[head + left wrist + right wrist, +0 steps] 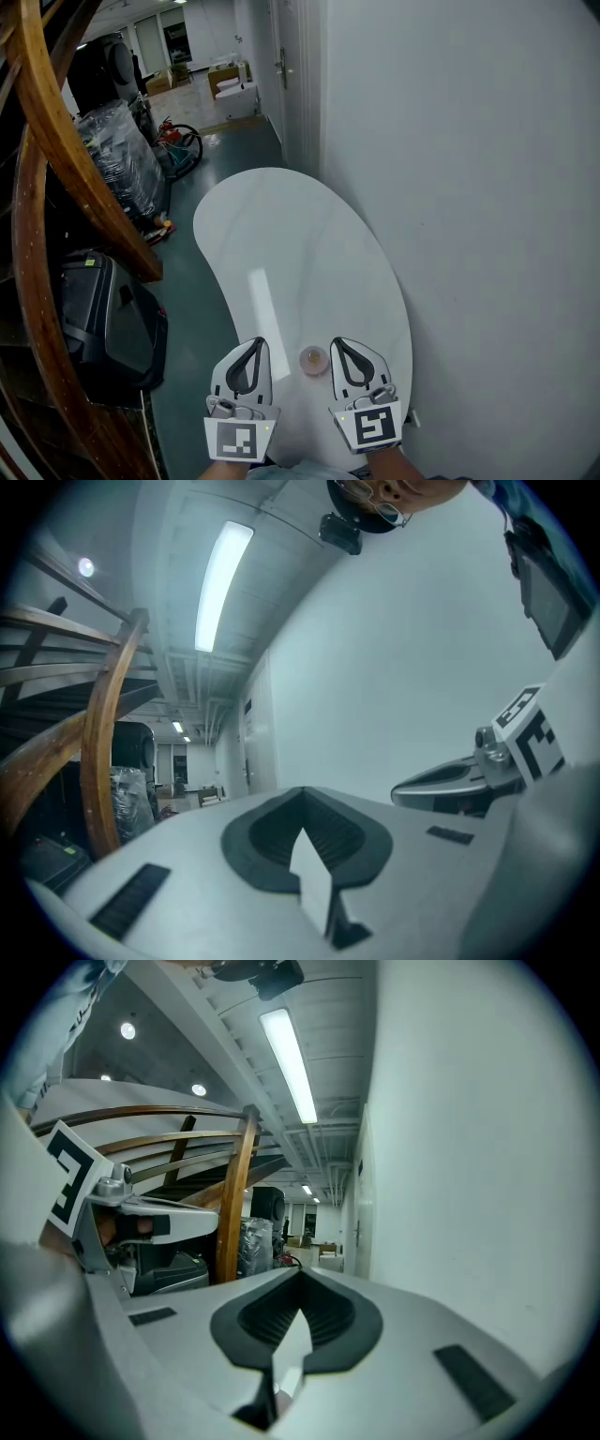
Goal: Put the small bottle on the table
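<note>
The small bottle [313, 360] stands upright on the white oval table [281, 253], near its front end. From above it shows as a round, pale pinkish top. My left gripper [255, 343] hovers just left of it and my right gripper [339, 343] just right of it, both apart from the bottle. Each gripper has its jaws closed together with nothing between them. In the left gripper view the left gripper [302, 791] points over the table, with the right gripper [452, 786] beside it. The right gripper [300, 1275] points the same way. The bottle is hidden in both gripper views.
A white wall [469, 187] runs along the table's right side. A curved wooden stair rail [56, 141] and a black case [108, 323] on the floor stand to the left. Plastic-wrapped goods [117, 159] and a door [281, 66] lie farther back.
</note>
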The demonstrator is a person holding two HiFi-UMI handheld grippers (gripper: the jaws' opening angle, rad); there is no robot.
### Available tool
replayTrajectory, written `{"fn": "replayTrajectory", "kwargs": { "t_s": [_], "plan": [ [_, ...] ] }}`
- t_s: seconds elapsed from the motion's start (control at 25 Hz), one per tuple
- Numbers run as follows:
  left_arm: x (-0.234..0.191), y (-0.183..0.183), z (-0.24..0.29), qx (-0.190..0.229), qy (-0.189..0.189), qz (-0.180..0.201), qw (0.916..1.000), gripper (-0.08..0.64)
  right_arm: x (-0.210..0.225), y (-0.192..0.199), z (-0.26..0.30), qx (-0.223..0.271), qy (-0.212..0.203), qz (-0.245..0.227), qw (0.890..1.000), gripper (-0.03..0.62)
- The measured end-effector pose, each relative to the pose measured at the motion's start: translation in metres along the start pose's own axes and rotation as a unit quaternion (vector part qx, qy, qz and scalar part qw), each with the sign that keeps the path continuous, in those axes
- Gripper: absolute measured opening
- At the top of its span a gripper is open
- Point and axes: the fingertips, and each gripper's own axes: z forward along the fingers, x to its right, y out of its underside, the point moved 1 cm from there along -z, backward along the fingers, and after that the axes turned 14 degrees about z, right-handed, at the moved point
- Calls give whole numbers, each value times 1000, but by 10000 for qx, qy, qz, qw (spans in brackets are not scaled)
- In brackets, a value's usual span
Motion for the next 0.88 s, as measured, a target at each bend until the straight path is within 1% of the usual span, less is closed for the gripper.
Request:
{"fn": "replayTrajectory", "kwargs": {
  "t_s": [0.88],
  "plan": [
    [1,7,-1,-123,22,49,9999,0,-1,6,1,3,7,112,9999,0]
  ]
}}
